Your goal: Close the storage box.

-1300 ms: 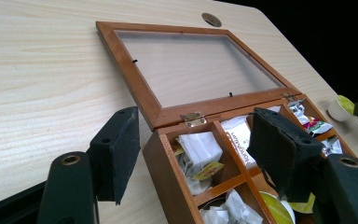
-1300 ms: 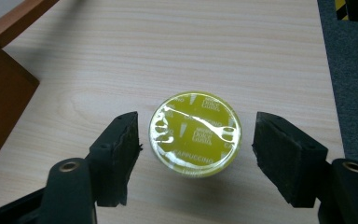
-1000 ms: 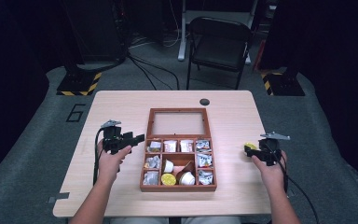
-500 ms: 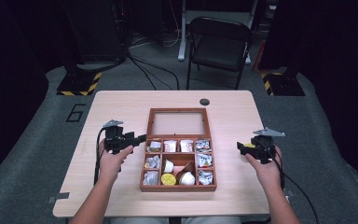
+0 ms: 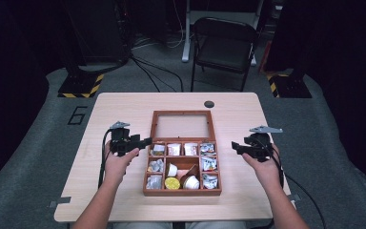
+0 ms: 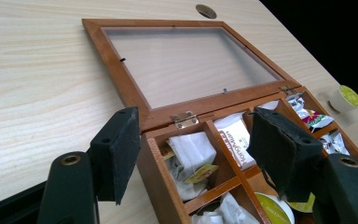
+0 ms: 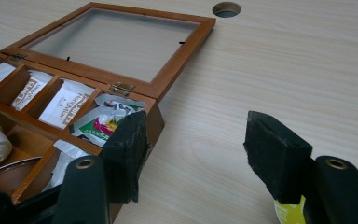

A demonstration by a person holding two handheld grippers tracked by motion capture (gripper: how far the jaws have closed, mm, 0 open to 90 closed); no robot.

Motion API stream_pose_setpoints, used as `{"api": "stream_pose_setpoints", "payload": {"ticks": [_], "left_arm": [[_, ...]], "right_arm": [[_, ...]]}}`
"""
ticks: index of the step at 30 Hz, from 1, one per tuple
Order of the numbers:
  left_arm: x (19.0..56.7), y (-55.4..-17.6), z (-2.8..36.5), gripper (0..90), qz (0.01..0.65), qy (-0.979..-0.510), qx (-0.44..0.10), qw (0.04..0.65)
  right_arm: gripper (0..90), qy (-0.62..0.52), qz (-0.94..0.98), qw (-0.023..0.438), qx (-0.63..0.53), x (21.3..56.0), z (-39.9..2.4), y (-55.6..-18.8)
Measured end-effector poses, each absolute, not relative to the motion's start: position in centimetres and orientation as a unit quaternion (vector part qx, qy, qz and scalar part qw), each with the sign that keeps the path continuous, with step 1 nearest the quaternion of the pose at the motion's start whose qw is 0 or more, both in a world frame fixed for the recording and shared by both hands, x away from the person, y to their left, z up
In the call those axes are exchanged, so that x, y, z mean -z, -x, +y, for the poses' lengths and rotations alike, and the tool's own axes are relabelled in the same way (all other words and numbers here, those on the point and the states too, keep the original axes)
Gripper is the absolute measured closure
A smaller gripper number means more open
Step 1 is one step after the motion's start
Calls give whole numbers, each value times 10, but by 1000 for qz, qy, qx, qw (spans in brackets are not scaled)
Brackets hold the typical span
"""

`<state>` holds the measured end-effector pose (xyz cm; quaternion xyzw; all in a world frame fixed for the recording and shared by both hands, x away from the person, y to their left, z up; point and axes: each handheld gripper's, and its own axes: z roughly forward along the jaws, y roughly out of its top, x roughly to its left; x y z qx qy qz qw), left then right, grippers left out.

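A wooden compartment box [image 5: 146, 177] stands mid-table with its glass lid [image 5: 182, 113] lying open flat behind it. Its compartments hold tea bags [image 5: 174, 149], foil packets [image 5: 209, 164] and small pods [image 5: 172, 183]. My left gripper [image 5: 145, 141] is at the box's left rear corner. In the left gripper view its open jaws [image 6: 198, 154] straddle that corner [image 6: 154, 163] without pressing it. My right gripper [image 5: 234, 145] hovers just right of the box. Its jaws [image 7: 200, 149] have just been closing and have bare table between them. A yellow-lidded pod [image 6: 347, 97] sits on the table right of the box.
The tabletop [image 5: 124, 109] has a round cable hole [image 5: 209, 104] behind the lid. A folding chair [image 5: 224, 43] stands beyond the far edge. Both forearms come in from the near edge, and cables trail from each gripper.
The right gripper has moved left toward the box and risen a little, with its jaws narrower than before. The yellow pod seen at its tips earlier is no longer there. The left gripper stayed put.
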<state>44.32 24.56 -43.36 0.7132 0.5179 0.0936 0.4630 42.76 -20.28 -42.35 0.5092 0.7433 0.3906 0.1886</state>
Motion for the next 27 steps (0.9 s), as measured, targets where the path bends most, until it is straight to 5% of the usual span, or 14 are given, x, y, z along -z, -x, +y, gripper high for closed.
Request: {"api": "stream_pose_setpoints", "payload": {"ticks": [27], "left_arm": [[431, -463, 232, 343, 500, -726, -81, 465]], "right_arm": [[345, -455, 780, 149, -404, 405, -152, -451]]}}
